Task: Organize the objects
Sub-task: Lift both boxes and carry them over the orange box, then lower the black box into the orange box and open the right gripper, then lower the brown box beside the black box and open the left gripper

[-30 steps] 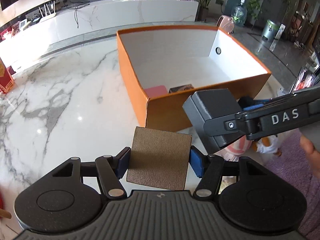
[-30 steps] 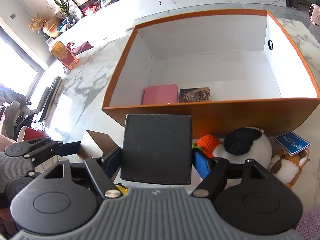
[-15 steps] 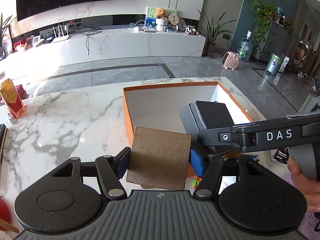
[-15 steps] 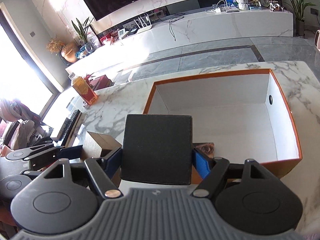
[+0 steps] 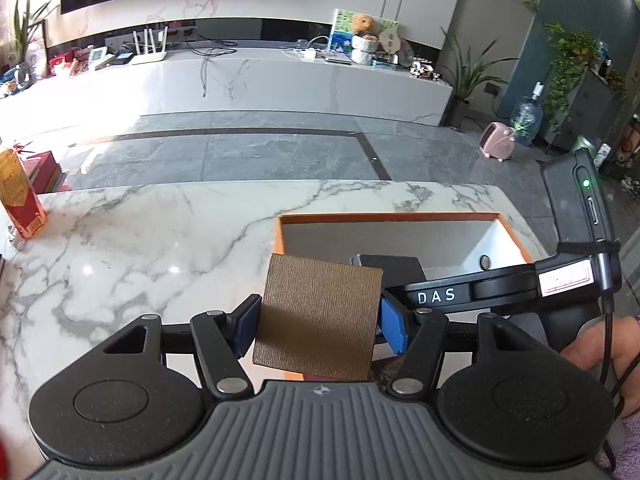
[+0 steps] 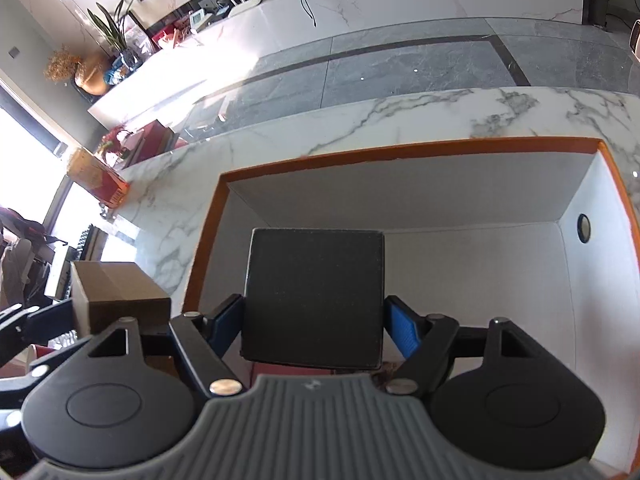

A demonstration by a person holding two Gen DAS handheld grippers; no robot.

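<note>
My left gripper (image 5: 318, 322) is shut on a brown textured box (image 5: 318, 316), held above the near left corner of the orange box (image 5: 384, 217) with white inner walls. My right gripper (image 6: 314, 322) is shut on a black box (image 6: 314, 296), held over the orange box's (image 6: 400, 152) open inside. The left wrist view shows the right gripper's arm marked DAS crossing from the right, with the black box (image 5: 394, 266) behind the brown one. The right wrist view shows the brown box (image 6: 116, 294) at the left, outside the orange wall. A pink item (image 6: 296, 370) peeks out below the black box.
The white marble table (image 5: 120, 248) stretches to the left of the orange box. A red and yellow carton (image 5: 18, 196) stands at its far left edge. A person's hand (image 5: 608, 348) grips the right tool. A round hole (image 6: 583, 227) marks the orange box's right wall.
Both grippers have risen and moved forward with their boxes. The black box now hangs over the orange box's inside, and the toys in front of it have dropped out of view.
</note>
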